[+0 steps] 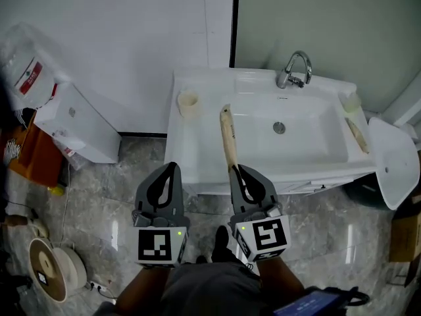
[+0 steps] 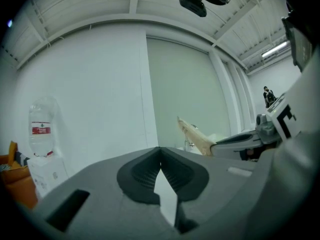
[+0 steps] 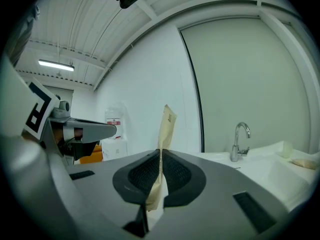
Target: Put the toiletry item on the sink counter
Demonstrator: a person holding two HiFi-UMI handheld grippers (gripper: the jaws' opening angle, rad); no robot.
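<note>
Beige packet [image 1: 227, 137]: long, slim paper sleeve, its lower end clamped in the right gripper; in the head view its free end reaches past the sink counter's front edge, over the left side of the basin [image 1: 309, 140].
Right gripper [image 1: 236, 171]: jaws pressed together on the packet, which sticks out beyond the tips [image 3: 166, 129].
Left gripper [image 1: 172, 170]: jaws closed tip to tip, nothing between them; it is just beside the right gripper, short of the counter's front edge.
Sink counter [image 1: 179, 151]: white.
Cup [image 1: 188, 103]: pale, at the counter's rear left corner.
Tap [image 1: 294, 71]: chrome, at the middle of the rear edge.
</note>
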